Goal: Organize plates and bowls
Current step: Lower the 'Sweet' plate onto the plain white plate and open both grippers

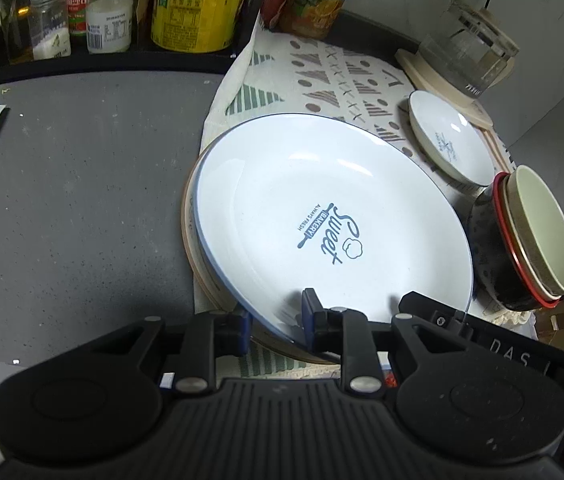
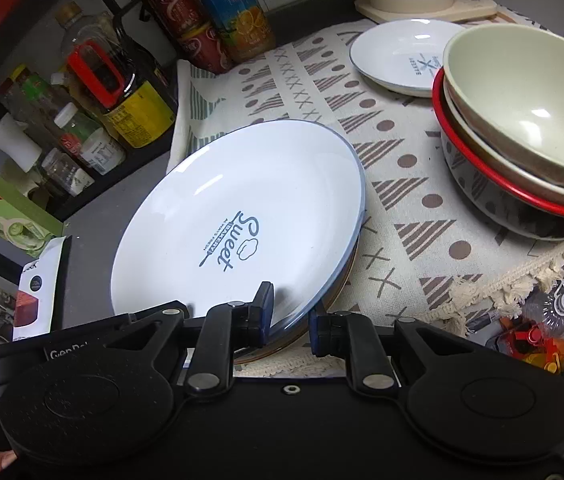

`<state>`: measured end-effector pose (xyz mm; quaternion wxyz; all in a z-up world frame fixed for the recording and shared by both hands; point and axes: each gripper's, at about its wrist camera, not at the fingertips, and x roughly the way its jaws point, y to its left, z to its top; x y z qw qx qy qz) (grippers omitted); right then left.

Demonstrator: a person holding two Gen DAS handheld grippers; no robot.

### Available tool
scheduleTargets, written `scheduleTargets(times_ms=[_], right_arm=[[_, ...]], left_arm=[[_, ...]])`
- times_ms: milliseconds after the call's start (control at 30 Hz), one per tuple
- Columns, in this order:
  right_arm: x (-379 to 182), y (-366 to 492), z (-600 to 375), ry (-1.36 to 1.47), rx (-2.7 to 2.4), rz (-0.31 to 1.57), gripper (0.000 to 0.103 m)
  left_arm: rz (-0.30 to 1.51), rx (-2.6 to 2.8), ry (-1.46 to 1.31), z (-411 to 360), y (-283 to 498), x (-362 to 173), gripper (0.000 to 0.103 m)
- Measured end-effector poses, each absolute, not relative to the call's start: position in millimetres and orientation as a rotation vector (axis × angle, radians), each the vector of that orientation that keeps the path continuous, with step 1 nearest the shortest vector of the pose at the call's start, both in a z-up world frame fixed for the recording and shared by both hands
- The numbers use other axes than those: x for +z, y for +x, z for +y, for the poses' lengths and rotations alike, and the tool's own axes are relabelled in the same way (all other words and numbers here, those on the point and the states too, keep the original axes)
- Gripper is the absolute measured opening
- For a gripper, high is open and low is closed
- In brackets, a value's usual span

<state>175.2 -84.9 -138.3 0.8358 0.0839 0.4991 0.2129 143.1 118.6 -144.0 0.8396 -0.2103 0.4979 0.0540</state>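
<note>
A large white plate [image 1: 322, 208] with a blue rim and "Sweet" print rests on a tan plate [image 1: 192, 248] on the patterned cloth [image 1: 322, 76]. My left gripper [image 1: 276, 320] straddles its near rim, jaws around the edge. My right gripper [image 2: 290, 320] likewise has its jaws around the same plate [image 2: 238, 220]. A small white plate [image 1: 450, 140] lies at the far right, also in the right wrist view [image 2: 394, 56]. Stacked bowls [image 2: 522, 128], cream inside a red-rimmed dark one, stand at the right [image 1: 530, 236].
Bottles and jars [image 1: 122, 8] line a black rack at the back. A juice carton and cans [image 2: 218, 12] stand behind the cloth. A glass kettle [image 1: 466, 52] sits on a beige base. Grey counter [image 1: 82, 184] lies left of the plates.
</note>
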Motion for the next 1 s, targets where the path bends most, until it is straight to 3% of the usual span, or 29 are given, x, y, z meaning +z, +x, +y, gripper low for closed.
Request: scheduleTargets(times_ms=[1000], right_arm=[[-142, 194, -79, 0.207, 0.391, 1.108, 0.013]], left_arm=[[1.163, 0.051, -0.434, 139, 146, -130, 0.029]])
